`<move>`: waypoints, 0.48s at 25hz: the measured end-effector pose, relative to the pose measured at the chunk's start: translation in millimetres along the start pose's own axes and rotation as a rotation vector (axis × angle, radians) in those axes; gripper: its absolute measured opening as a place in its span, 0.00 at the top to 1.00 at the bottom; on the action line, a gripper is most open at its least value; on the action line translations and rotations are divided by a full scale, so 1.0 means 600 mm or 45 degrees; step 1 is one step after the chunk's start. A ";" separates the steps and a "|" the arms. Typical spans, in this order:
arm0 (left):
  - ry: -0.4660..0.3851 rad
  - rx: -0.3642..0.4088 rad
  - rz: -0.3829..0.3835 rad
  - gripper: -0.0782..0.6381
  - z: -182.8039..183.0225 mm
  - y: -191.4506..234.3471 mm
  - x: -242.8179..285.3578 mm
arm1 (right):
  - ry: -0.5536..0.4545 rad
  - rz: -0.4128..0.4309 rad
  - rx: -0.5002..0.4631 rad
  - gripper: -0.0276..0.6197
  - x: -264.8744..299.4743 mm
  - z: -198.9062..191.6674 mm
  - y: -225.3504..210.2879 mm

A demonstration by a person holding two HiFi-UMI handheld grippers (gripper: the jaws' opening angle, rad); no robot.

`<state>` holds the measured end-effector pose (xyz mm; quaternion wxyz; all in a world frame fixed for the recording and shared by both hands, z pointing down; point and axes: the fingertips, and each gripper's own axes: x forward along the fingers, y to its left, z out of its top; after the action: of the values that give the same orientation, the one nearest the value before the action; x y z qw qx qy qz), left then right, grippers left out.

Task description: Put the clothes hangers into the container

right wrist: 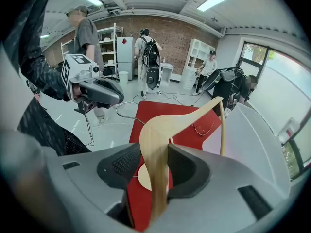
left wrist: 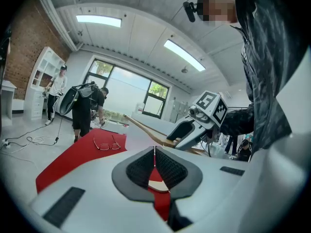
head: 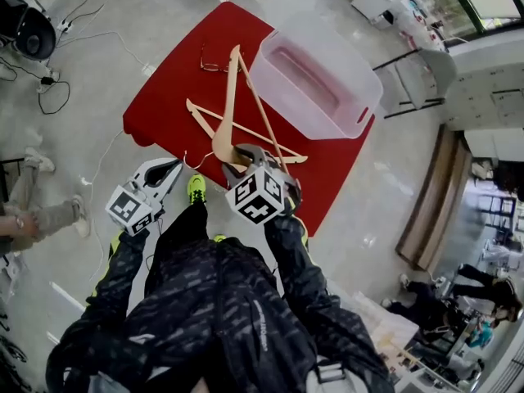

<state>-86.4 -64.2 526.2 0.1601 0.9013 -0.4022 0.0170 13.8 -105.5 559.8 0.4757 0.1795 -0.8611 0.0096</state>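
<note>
The wooden hanger looks stiff, light and smooth. My right claw is clamped on its thick curved neck, beside the container. My left claw is closed and empty. Another hanger lies on the red mat on the cabled floor.

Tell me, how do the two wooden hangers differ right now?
The raised hanger is clamped in the right gripper's jaws, off the red cloth; the other hanger rests on it. The raised hanger stands steeply tilted; the other hanger lies flat. Both are pale wood.
</note>
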 end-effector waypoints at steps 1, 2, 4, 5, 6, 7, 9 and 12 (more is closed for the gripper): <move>-0.001 0.004 -0.001 0.88 0.005 0.001 -0.001 | 0.001 0.001 0.000 0.68 -0.008 0.007 -0.002; -0.004 0.008 -0.002 0.87 0.012 0.003 -0.001 | 0.001 0.004 0.000 0.68 -0.016 0.014 -0.003; -0.013 0.018 -0.007 0.88 0.027 0.010 0.002 | -0.004 0.009 0.002 0.68 -0.028 0.029 -0.009; -0.017 0.026 -0.014 0.87 0.035 0.013 0.005 | -0.006 0.008 0.005 0.68 -0.033 0.036 -0.014; -0.022 0.037 -0.024 0.87 0.045 0.017 0.010 | -0.009 0.007 0.014 0.68 -0.038 0.042 -0.022; -0.029 0.051 -0.035 0.88 0.056 0.021 0.016 | -0.014 0.003 0.027 0.68 -0.044 0.049 -0.031; -0.047 0.077 -0.056 0.87 0.082 0.029 0.026 | -0.026 -0.004 0.058 0.68 -0.057 0.064 -0.051; -0.064 0.100 -0.081 0.87 0.119 0.030 0.037 | -0.043 -0.011 0.091 0.68 -0.084 0.081 -0.076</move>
<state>-91.7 -113.3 466.9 0.1147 0.9194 -0.3763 0.0051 12.8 -142.1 484.8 0.4543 0.2003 -0.8673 0.0354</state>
